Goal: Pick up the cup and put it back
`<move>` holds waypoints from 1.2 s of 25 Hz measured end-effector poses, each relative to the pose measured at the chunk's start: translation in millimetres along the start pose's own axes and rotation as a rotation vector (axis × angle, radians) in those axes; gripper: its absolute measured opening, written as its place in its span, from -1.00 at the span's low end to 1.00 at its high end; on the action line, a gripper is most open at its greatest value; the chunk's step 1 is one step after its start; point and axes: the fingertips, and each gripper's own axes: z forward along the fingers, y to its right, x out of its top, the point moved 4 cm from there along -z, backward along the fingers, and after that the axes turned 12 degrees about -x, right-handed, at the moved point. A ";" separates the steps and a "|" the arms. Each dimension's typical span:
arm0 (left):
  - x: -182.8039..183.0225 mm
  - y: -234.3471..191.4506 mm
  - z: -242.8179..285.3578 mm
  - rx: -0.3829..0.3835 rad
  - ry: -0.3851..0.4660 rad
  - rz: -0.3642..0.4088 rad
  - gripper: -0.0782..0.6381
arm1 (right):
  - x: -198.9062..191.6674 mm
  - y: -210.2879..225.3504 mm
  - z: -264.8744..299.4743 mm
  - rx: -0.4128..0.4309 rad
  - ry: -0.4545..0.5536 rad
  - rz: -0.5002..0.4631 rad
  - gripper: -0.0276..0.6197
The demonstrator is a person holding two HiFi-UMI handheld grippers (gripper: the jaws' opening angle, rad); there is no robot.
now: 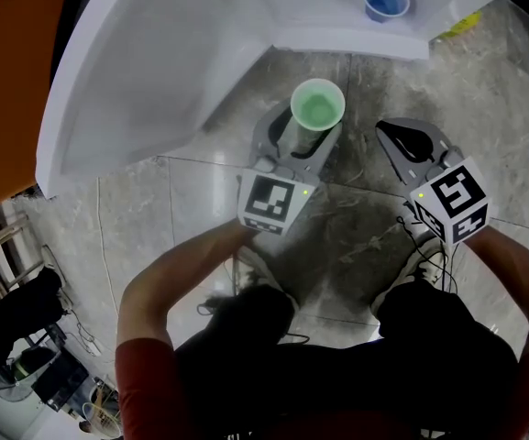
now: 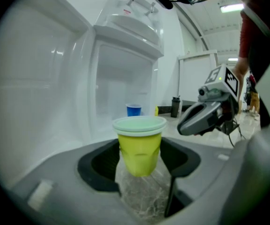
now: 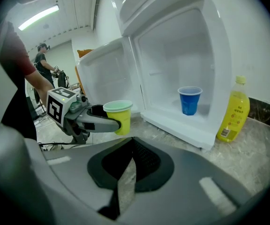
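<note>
We hold the left gripper (image 2: 141, 150) tipped slightly downward before the open fridge (image 3: 172, 55), clamped on the yellow cup (image 1: 317, 105). The right gripper (image 1: 409, 140) hangs beside it, jaws together, empty. Grey stone floor (image 1: 356, 236) lies below. The yellow cup stands upright, mouth up, outside the fridge.

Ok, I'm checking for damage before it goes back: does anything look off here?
The yellow cup, clamped in the left gripper, has a dented, creased wall, as if squeezed. Nothing looks spilled; the blue cup stands upright.
</note>
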 end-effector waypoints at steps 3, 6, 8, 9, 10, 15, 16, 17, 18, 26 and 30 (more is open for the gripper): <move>5.1 -9.4 8.4 0.014 0.009 0.010 -0.03 | -2.9 4.9 1.1 -0.006 -0.007 0.006 -0.91; 12.4 -19.9 18.2 0.031 0.032 0.014 -0.03 | -5.3 8.7 2.9 -0.009 -0.010 0.011 -0.91; 18.2 -28.1 25.9 0.042 0.045 0.022 -0.03 | -5.6 11.1 4.1 -0.011 -0.006 0.014 -0.91; 20.9 -32.3 30.1 0.048 0.051 0.024 -0.03 | -5.6 12.1 4.0 -0.012 -0.007 0.019 -0.91; 23.4 -36.9 34.3 0.057 0.058 0.024 -0.03 | -5.8 12.8 3.6 -0.013 -0.010 0.023 -0.91; 34.7 -62.0 52.5 0.109 0.096 0.007 -0.03 | -9.2 12.6 4.7 -0.007 -0.017 0.031 -0.91; 37.3 -65.6 56.6 0.116 0.102 0.007 -0.03 | -10.1 13.5 5.1 -0.007 -0.018 0.034 -0.91; 40.1 -68.4 61.2 0.120 0.108 0.009 -0.04 | -10.8 14.9 5.4 -0.008 -0.020 0.038 -0.91; 43.0 -70.6 66.2 0.121 0.114 0.011 -0.04 | -11.5 16.9 5.6 -0.010 -0.021 0.042 -0.91; 68.6 -89.6 99.3 0.165 0.166 0.049 -0.04 | -20.9 31.3 3.2 -0.028 -0.030 0.058 -0.91; 75.4 -101.6 112.2 0.193 0.176 0.058 -0.04 | -25.5 37.5 2.0 -0.036 -0.042 0.072 -0.91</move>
